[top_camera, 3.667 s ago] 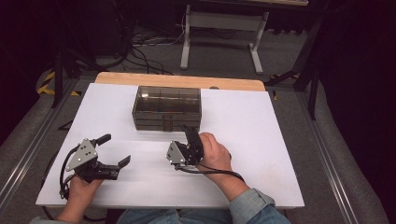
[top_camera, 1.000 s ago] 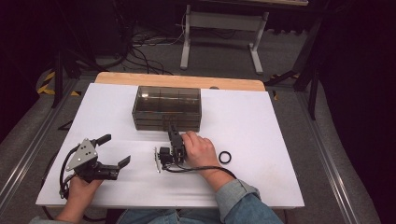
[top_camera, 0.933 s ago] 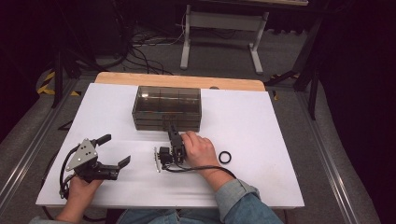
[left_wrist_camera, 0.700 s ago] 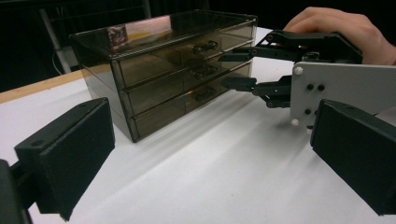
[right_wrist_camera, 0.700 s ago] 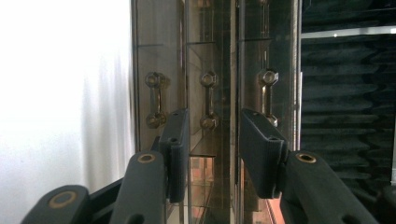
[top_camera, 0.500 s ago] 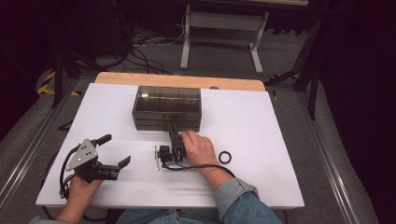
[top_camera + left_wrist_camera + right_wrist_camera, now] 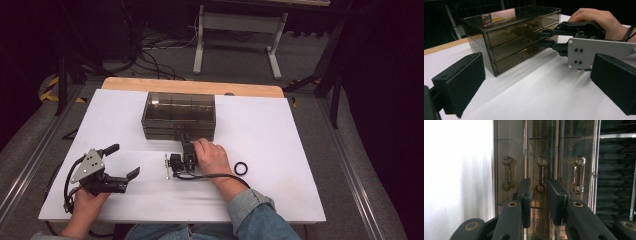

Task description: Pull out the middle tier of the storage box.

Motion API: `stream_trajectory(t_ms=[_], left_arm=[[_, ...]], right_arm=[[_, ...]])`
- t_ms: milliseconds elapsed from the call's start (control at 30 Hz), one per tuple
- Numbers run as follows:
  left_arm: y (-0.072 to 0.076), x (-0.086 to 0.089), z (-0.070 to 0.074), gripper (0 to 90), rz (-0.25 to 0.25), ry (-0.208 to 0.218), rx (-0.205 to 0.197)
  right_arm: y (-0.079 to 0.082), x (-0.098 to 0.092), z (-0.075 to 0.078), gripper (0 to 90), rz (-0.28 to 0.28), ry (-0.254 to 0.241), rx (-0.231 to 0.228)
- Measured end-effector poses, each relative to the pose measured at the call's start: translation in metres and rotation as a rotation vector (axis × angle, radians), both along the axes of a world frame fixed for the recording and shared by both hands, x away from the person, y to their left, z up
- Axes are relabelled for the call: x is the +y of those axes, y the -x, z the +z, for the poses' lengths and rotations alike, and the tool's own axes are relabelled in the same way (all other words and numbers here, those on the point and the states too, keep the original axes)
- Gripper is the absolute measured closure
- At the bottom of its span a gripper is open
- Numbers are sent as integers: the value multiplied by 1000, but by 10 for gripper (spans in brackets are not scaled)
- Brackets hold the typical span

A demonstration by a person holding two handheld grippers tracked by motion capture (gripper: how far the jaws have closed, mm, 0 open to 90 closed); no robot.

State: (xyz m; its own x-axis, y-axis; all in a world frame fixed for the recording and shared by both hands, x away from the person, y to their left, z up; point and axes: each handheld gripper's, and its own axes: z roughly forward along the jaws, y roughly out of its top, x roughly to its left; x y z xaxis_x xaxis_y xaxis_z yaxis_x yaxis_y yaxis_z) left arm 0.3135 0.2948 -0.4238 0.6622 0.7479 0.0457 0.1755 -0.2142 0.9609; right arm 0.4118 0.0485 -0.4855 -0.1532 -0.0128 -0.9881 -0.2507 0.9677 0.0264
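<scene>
From above, a smoky see-through drawer cabinet (image 7: 178, 116) sat near the far middle of the white table (image 7: 270, 130), with a small black ring (image 7: 241, 168) lying apart to its right. The right gripper (image 7: 186, 142) lay on its side just in front of the cabinet's front face, its tips close against the drawers, while the left gripper (image 7: 122, 161) rested well off to the near left, its jaws spread wide and holding nothing. In the left gripper view, those two black pads stood far apart over bare table, and beyond them the cabinet (image 7: 511, 37) showed three stacked drawers with the other gripper reaching in at the middle one. In the right gripper view, turned sideways, the jaws stood a narrow gap apart on either side of the middle drawer's handle (image 7: 541, 174), not yet pinched on it; three such small knobbed handles showed in a row. The cabinet looked like light, rigid, slick plastic, so I judged it could slide on the table under a pull; the small handle seemed the only sound place to grip, and bracing the box might be wise.
</scene>
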Motion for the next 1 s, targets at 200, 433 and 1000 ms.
stream_trajectory(t_ms=[200, 433, 1000], left_arm=[[0, 0, 0, 5, 0, 1, 0], [0, 0, 0, 5, -1, 1, 0], [0, 0, 0, 5, 1, 2, 1]], right_arm=[[-1, 2, 2, 795, 10, 2, -8], [-1, 3, 1, 802, -8, -12, -1], [-1, 4, 4, 815, -6, -2, 10]])
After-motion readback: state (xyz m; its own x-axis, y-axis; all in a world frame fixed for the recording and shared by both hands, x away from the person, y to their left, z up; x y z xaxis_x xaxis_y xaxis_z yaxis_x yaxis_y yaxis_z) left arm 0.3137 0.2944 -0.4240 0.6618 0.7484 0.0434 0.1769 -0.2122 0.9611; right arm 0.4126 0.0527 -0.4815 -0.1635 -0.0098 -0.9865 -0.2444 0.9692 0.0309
